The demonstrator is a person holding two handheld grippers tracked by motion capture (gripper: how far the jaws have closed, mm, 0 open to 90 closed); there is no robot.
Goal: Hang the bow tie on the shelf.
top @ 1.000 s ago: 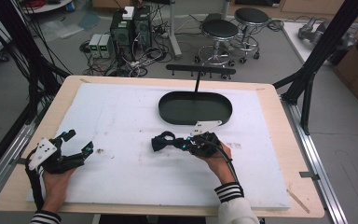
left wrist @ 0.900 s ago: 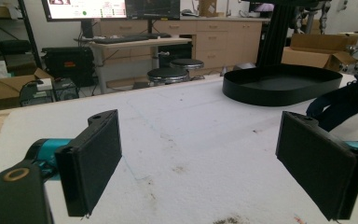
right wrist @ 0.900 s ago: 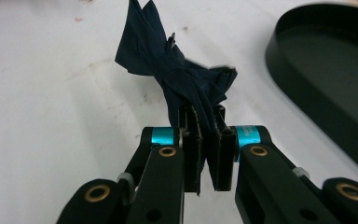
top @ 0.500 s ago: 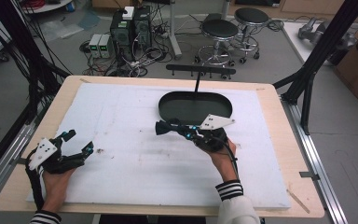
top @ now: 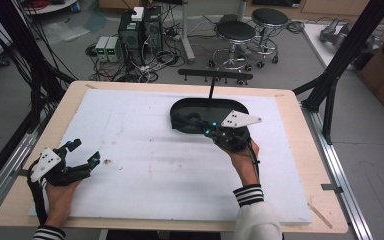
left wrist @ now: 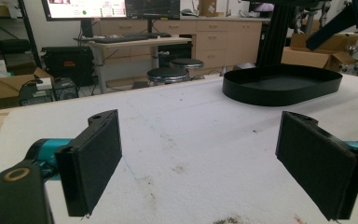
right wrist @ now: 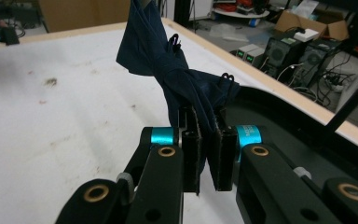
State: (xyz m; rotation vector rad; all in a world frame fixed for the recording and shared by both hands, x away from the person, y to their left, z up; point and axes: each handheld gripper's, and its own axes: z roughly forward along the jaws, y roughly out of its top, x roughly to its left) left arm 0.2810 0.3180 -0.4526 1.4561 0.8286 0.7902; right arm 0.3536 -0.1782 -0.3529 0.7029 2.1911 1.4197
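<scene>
- Left tongs (top: 82,155): they rest low on the white pad (top: 145,170), far to the left of the black tray (top: 180,107) and nearer the person's edge of the bench. The jaws stand wide apart with nothing between them; in the left gripper view the two pads (left wrist: 95,158) frame bare pad, and the tray lies well ahead to the right.
- White pad: it covers most of the bench (top: 300,107), with a few dark specks left of the tray.
- Black tray: an oval, shallow dish at the far middle of the pad, and the reference for everything here.
- Dark blue cloth (right wrist: 177,70): it is pinched in the right tongs and hangs bunched above the tray's near rim, partly over the pad just left of it. From the high view it is hard to pick out against the tray.
- Right tongs (top: 205,129): closed tight on a fold of the cloth, held at the tray's near edge.
- Step in hand, as I judge it: carrying the cloth to the tray. The next move calls for bringing it fully over the tray's middle, lowering it, then opening the tongs so it drops inside the rim rather than draping across it.
</scene>
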